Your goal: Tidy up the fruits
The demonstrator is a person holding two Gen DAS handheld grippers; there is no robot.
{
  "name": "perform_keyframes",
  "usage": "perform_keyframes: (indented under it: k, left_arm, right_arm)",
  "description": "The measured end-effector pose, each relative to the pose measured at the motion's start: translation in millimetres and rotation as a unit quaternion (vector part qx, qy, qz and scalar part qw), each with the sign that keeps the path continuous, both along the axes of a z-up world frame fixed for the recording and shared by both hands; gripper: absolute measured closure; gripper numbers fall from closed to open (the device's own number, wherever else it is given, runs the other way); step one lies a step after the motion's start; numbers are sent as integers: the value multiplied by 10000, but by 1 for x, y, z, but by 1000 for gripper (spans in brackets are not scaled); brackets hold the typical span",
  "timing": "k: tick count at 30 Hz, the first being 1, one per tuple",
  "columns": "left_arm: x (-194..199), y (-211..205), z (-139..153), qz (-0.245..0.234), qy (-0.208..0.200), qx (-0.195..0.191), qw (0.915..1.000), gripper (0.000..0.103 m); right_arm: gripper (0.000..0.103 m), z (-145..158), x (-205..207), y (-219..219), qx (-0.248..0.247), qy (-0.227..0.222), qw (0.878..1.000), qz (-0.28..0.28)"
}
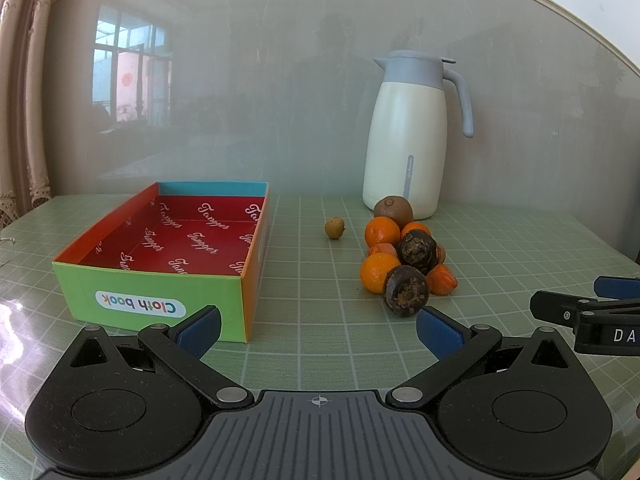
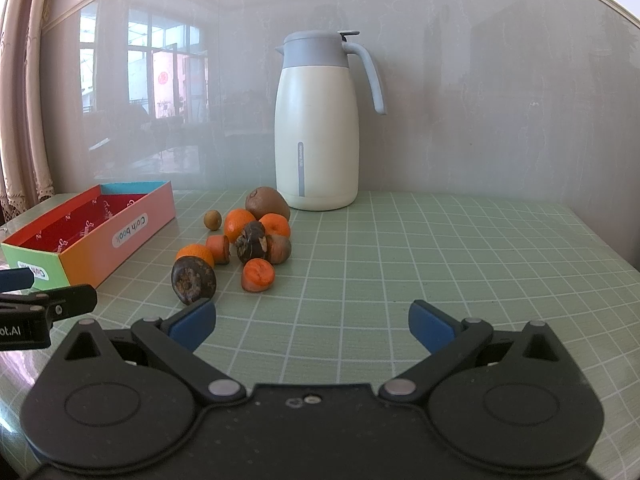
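Observation:
A pile of fruit (image 1: 404,256) lies on the green grid mat: oranges (image 1: 382,232), dark brown round fruits (image 1: 406,290), small red-orange pieces (image 1: 442,280) and a kiwi (image 1: 393,207). One small olive-coloured fruit (image 1: 334,227) sits apart, left of the pile. An open colourful box (image 1: 160,280) with a red inside holds nothing and stands to the left. My left gripper (image 1: 318,328) is open, low over the mat between box and pile. My right gripper (image 2: 312,326) is open too, just right of the nearest dark fruit (image 2: 193,280) and in front of the pile (image 2: 244,240).
A cream jug (image 1: 406,140) with a grey lid and handle stands behind the fruit against the glossy wall. The other gripper shows at each view's edge (image 1: 584,312) (image 2: 36,308). A curtain (image 1: 20,92) hangs at the far left. The mat (image 2: 440,260) stretches bare to the right.

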State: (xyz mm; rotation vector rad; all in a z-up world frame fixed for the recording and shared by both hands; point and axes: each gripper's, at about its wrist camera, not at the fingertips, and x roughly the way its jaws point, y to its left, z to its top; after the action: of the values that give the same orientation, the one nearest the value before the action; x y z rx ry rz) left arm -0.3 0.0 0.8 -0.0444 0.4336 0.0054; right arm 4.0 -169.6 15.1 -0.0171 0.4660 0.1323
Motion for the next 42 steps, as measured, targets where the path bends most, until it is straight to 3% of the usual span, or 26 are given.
perform_keyframes:
  k: [42]
  left_arm:
    - [1,-1,-1,-26,46,-8,10000,0]
  right_arm:
    - [0,0,0,-1,-9,-2,10000,-2]
